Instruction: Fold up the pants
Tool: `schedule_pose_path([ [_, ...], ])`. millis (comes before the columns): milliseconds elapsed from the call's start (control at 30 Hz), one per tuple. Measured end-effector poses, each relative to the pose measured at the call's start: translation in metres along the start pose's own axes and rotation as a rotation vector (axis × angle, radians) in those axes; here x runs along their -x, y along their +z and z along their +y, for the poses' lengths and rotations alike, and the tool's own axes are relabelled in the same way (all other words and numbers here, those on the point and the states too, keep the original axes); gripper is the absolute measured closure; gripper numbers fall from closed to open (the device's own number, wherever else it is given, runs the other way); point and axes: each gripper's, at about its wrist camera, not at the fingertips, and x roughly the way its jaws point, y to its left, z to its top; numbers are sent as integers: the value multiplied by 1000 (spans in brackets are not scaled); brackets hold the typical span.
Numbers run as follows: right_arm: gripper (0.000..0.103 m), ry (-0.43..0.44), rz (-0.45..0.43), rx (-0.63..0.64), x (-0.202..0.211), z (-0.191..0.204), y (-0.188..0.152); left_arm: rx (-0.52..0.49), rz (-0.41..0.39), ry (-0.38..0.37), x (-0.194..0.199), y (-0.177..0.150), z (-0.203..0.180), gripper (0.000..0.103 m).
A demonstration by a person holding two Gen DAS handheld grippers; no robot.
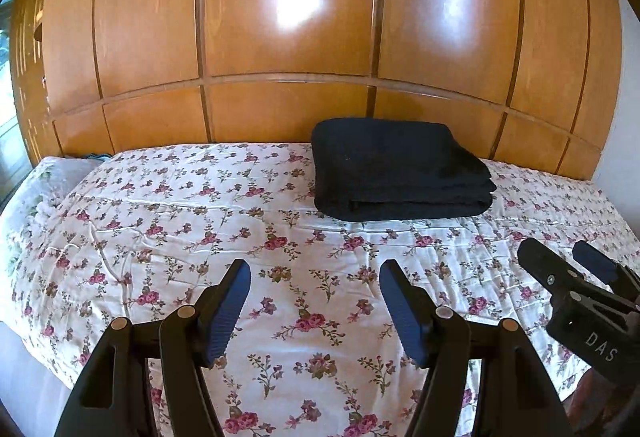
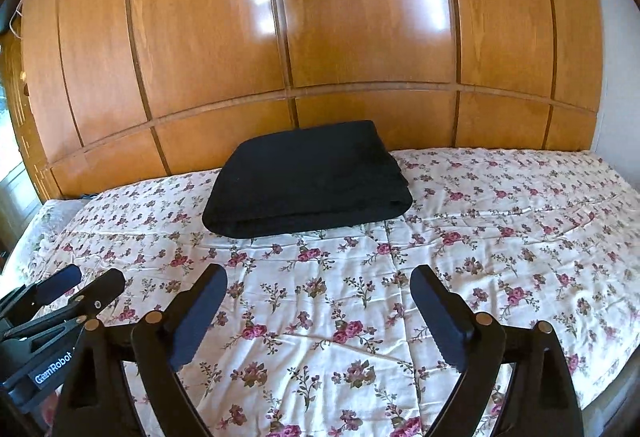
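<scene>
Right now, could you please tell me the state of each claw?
Left claw: open, holding nothing, above the floral bedspread.
Right claw: open, holding nothing; the folded black pants lie untouched ahead.

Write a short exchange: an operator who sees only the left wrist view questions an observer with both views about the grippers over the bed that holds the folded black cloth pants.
Operator: Only part of the right gripper shows at my edge. Is it holding anything?
Observer: No. Its jaws stand wide open, with only the white floral bed sheet between them.
Operator: Is there anything on the outside of the left gripper that I miss?
Observer: Yes, white lettering ending in "Robot" runs along its side.
</scene>
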Motion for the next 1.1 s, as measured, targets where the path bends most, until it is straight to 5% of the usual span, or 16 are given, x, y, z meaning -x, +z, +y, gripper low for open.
schedule_pose_path([
  [1100, 9, 30, 10, 0, 3, 6, 0, -17, 23, 10, 1, -3, -3, 35],
])
